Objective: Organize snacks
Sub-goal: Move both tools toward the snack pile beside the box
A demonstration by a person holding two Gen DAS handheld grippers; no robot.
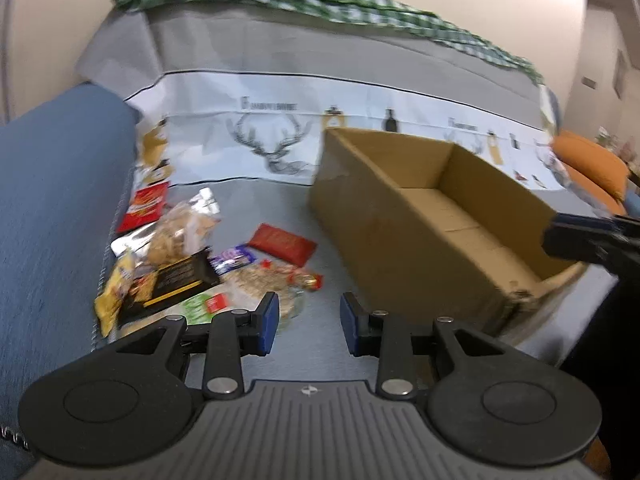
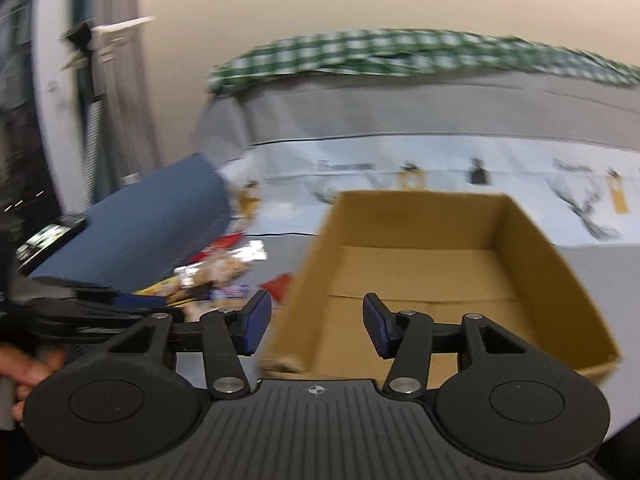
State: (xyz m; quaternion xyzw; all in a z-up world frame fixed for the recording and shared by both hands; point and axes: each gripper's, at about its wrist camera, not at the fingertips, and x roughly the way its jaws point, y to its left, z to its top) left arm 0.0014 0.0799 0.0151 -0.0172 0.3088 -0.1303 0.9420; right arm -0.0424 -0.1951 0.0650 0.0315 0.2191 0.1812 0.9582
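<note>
Left wrist view is showing the left gripper [image 1: 308, 322] hanging part open and empty by the snacks [image 1: 192, 256]. Right gripper [image 2: 316, 322], also empty, is hovering over the box [image 2: 532, 224], which looks bare, though it's blurry. Next probably means grabbing a packet.

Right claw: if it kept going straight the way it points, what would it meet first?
Probably the box. The right claw is empty and aimed into the box's open top, its near left corner just ahead, so it would likely hit that wall or the bare floor inside. Blur leaves depth uncertain.
</note>
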